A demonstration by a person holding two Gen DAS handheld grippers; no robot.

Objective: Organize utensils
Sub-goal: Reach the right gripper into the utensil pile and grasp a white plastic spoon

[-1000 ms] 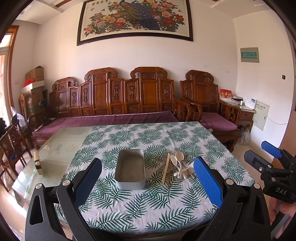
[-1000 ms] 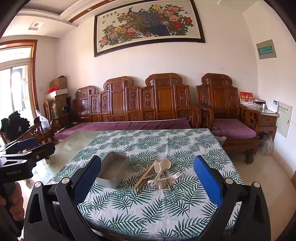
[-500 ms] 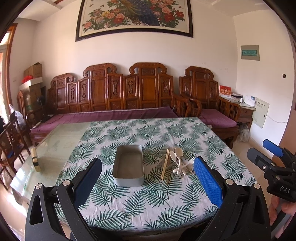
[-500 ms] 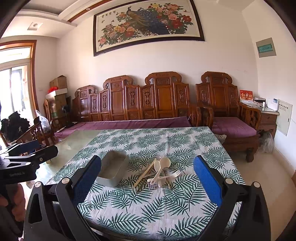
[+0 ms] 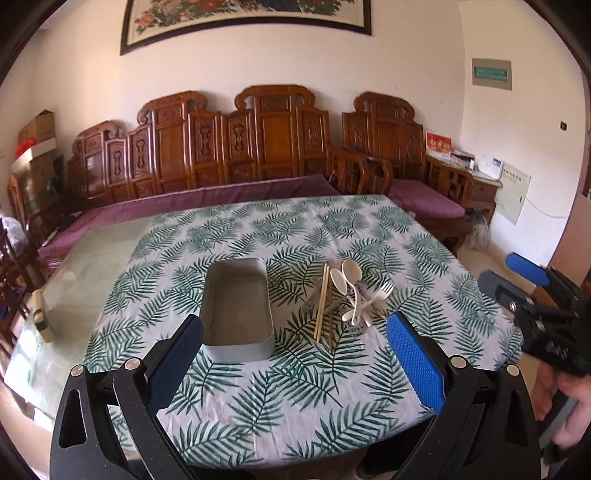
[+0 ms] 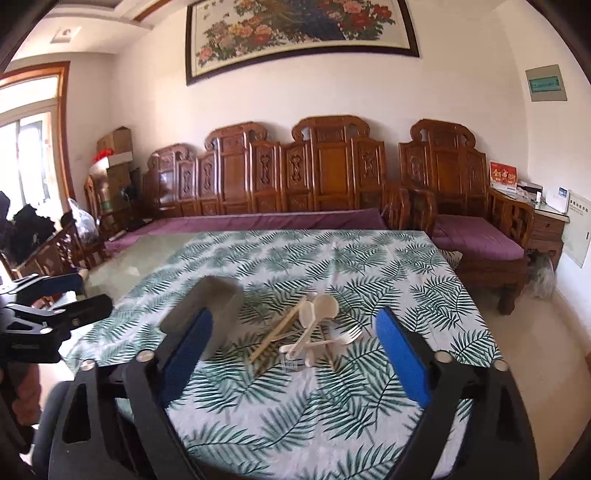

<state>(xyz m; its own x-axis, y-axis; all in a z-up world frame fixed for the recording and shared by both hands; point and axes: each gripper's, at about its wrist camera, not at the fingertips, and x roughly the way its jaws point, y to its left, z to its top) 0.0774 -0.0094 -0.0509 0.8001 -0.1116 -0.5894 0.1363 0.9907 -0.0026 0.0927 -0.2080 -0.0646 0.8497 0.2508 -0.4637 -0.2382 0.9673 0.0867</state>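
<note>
Bench (image 5: 258,413): covered on its right part by a white cloth (image 5: 295,236) printed with green fern leaves; the left part is bare glass.
Tin (image 5: 238,306): grey, rectangular with rounded corners, open on top and empty; it stands on the cloth left of the utensils, close to them but apart. In the right wrist view it is blurred and partly hidden behind a finger (image 6: 184,354).
Chopsticks (image 5: 322,301): a wooden pair lying side by side at the left edge of the utensil heap, pointing toward the sofa.
Spoons (image 5: 345,277): two cream plastic spoons, bowls at the far end, handles crossing the forks.
Forks (image 5: 380,295): cream plastic, tines toward the right, lying under and across the spoon handles; their number cannot be told.
Left gripper (image 5: 295,350): black frame with blue pads, jaws wide apart and holding nothing; it hovers over the near edge of the bench, the tin and utensils seen between its fingers.
Right gripper (image 6: 291,350): same build, jaws wide but closing, with nothing pressed between the pads; the utensil heap lies beyond the gap, not touched. In the left wrist view it appears at the right edge, held by a hand (image 5: 557,398).
Sofa (image 6: 258,221): carved wood with purple cushions, behind the bench along the wall.
Painting (image 6: 303,33): framed flowers, on the wall above the sofa.
</note>
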